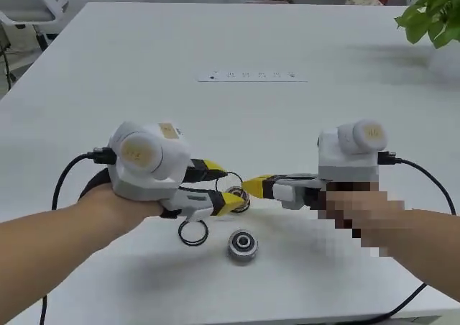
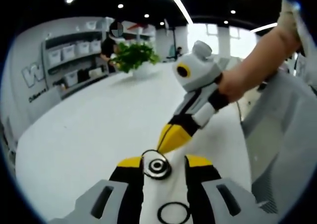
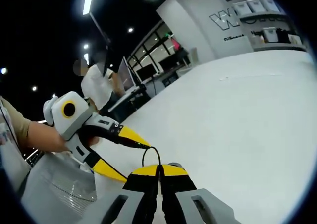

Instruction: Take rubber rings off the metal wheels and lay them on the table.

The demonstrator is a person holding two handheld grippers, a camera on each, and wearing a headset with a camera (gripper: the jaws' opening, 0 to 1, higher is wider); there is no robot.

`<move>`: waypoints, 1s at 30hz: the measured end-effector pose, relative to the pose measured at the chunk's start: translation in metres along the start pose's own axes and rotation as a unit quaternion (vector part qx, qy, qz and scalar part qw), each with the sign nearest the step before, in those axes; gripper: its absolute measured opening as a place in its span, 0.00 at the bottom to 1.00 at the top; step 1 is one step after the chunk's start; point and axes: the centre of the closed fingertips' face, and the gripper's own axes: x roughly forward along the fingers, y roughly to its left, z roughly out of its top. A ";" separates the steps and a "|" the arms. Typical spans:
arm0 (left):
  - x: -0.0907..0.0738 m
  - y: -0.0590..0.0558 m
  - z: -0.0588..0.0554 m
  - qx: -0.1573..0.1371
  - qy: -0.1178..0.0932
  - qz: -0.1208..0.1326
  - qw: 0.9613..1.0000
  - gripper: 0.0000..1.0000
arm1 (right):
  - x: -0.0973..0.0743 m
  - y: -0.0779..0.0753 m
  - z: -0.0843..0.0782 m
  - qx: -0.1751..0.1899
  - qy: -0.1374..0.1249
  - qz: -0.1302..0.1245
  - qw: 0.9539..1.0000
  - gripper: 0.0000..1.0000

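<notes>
A small metal wheel [image 1: 236,199] lies on the white table between the spread yellow jaws of my left gripper [image 1: 233,187]. In the left gripper view the wheel [image 2: 157,166] sits against the left jaw, with a gap to the right jaw of that gripper [image 2: 163,162]. My right gripper [image 1: 248,187] reaches in from the right, and its tip [image 2: 166,147] meets the wheel's edge. In its own view the right gripper [image 3: 159,170] is shut on a thin black rubber ring [image 3: 151,147] that loops up from the jaws. The left gripper [image 3: 137,163] faces it, open.
A loose rubber ring [image 1: 192,232] lies flat on the table just in front of the left gripper, also near the jaws [image 2: 173,213]. A second wheel [image 1: 243,244] stands near the front edge. A plant [image 1: 431,12] is far right. Cables trail from both grippers.
</notes>
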 end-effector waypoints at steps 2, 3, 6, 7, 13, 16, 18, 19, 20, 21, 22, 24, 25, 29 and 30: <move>-0.004 0.001 0.002 -0.002 -0.006 0.000 1.000 0.35 | -0.001 0.001 0.001 0.001 -0.001 0.001 1.000 0.00; -0.006 0.000 0.003 -0.002 -0.008 0.000 1.000 0.37 | -0.001 0.002 0.001 0.002 -0.001 0.002 1.000 0.00; -0.014 -0.002 0.004 -0.005 -0.013 -0.001 1.000 0.41 | -0.002 0.005 0.002 0.004 -0.001 0.004 1.000 0.00; -0.016 -0.003 0.004 -0.006 -0.015 -0.002 1.000 0.42 | -0.002 0.006 0.002 0.004 0.000 0.005 1.000 0.00; -0.033 -0.008 0.002 -0.013 -0.022 -0.004 1.000 0.51 | -0.001 0.011 0.002 0.006 0.005 0.010 1.000 0.00; -0.039 -0.008 -0.001 -0.012 -0.021 -0.002 1.000 0.54 | 0.000 0.015 0.001 0.006 0.010 0.013 1.000 0.00; -0.045 -0.007 -0.003 -0.013 -0.022 0.000 1.000 0.55 | 0.002 0.018 0.001 0.009 0.012 0.015 1.000 0.00; -0.047 -0.007 -0.003 -0.014 -0.022 0.001 1.000 0.56 | 0.002 0.020 0.001 0.010 0.012 0.017 1.000 0.00; -0.050 -0.007 -0.004 -0.015 -0.023 0.004 1.000 0.57 | 0.004 0.022 0.000 0.011 0.015 0.019 1.000 0.00; -0.052 -0.006 -0.005 -0.015 -0.023 0.005 1.000 0.58 | 0.005 0.023 0.000 0.013 0.018 0.020 1.000 0.00; -0.055 -0.006 -0.006 -0.016 -0.024 0.005 1.000 0.59 | 0.006 0.024 -0.001 0.014 0.019 0.021 0.999 0.00; -0.059 -0.006 -0.009 -0.015 -0.022 0.007 1.000 0.61 | 0.009 0.028 -0.004 0.010 0.029 0.024 0.999 0.00; -0.060 -0.006 -0.010 -0.016 -0.021 0.008 1.000 0.61 | 0.011 0.029 -0.005 0.010 0.031 0.026 0.999 0.00; -0.069 -0.004 -0.017 -0.021 -0.019 0.015 0.999 0.63 | 0.017 0.034 -0.011 0.013 0.050 0.033 0.998 0.00; -0.070 -0.004 -0.018 -0.023 -0.019 0.016 0.999 0.63 | 0.019 0.036 -0.013 0.013 0.054 0.034 0.998 0.00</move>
